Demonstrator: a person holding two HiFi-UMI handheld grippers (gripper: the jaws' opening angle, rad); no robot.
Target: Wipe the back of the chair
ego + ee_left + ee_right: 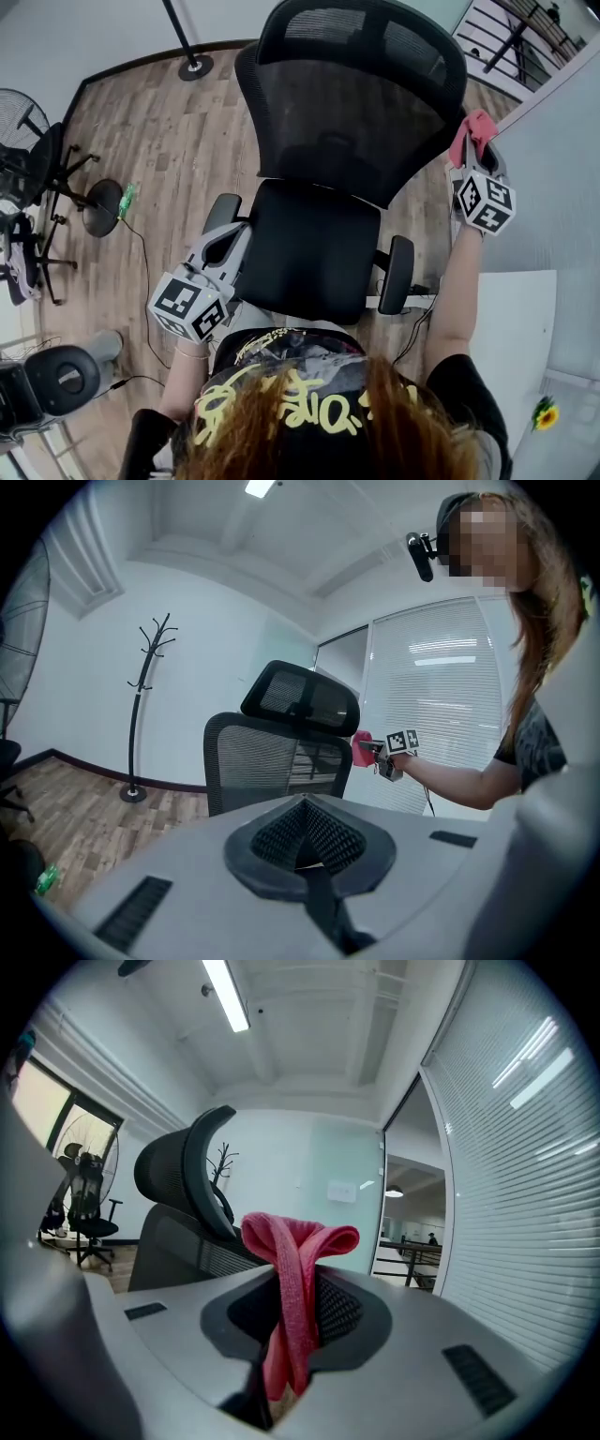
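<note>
Stands at the front of the black chair (352, 112), facing the seat (309, 248). Reaches up and round the right side with the right gripper (472, 150). Pinches a pink cloth (476, 127) there, with both jaws closed tight on the fold and a soft loop poking out past the tips. Holds the cloth right at the top right edge of the mesh back, just beside it. Touching or not? Hard to say from here.

Holds the left gripper (225, 242) low down, near the left armrest (217, 208). Jaws pressed together, with nothing in them. Not helping with the wipe right now.

How far along? Probably early, or partway at best. Shows no wet streak, no dust line, nothing to tell clean mesh from dirty mesh. Faces the front of the mesh in the head view, so no way to check the rear side.

Best guess: only this one edge is within reach of the cloth now. Most likely left to do: rubbing across the wide middle, over to the far left side, and down toward the bottom. Maybe the headrest (361, 37) too. Needs the cloth pushed flat on the mesh first, then long strokes.
</note>
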